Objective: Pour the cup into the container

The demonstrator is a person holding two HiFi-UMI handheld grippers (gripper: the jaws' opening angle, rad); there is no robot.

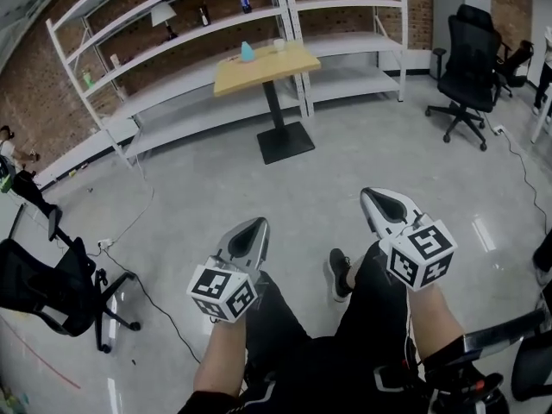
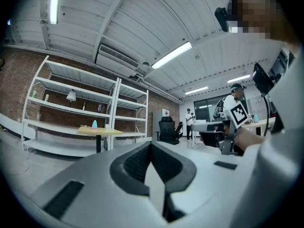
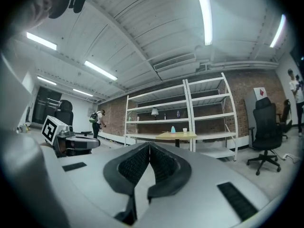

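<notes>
A small wooden table (image 1: 267, 67) stands far ahead by the shelves. On it are a pale blue container (image 1: 247, 52) and a white cup (image 1: 279, 45). The right gripper view shows the same blue container (image 3: 173, 129) and cup (image 3: 185, 130) on the table (image 3: 176, 136), small and distant. In the left gripper view I make out only the blue container (image 2: 94, 124). My left gripper (image 1: 258, 223) and right gripper (image 1: 372, 195) are held level in front of the person's legs, far from the table. Both have their jaws closed together with nothing between them.
White metal shelves (image 1: 172, 24) line the brick wall behind the table. A black office chair (image 1: 470, 67) stands at the right and another (image 1: 52, 287) at the left. A cable (image 1: 142, 291) trails across the grey floor. Other people stand far off in both gripper views.
</notes>
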